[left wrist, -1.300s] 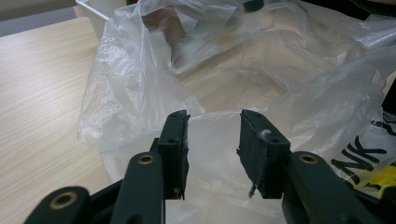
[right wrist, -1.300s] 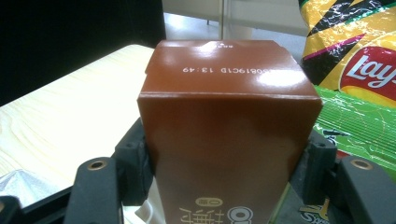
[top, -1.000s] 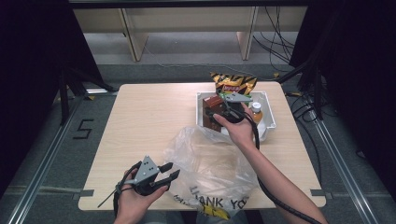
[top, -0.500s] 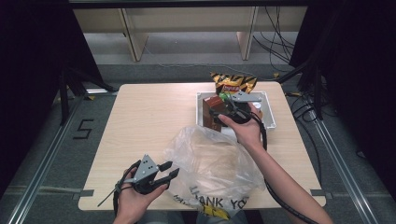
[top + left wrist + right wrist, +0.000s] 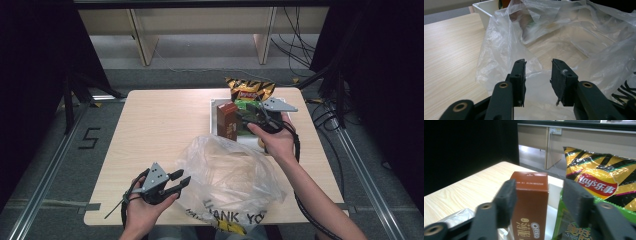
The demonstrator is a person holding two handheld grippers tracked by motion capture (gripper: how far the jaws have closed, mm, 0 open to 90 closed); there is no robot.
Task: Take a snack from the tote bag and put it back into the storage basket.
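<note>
The right gripper [image 5: 248, 120] hangs over the white bin [image 5: 215, 106] at the counter's [image 5: 160, 130] far right; its fingers, just closing, bracket the brown Oreo box [image 5: 530, 202] without pressing it. The left gripper [image 5: 177, 181], fingers half-open and empty, sits beside the clear plastic bag [image 5: 230, 175].

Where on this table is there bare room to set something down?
The wide bare wood of the table, left of the white tray and beyond the plastic bag, is free. The right side is crowded: brown box, chip bag and right gripper.
</note>
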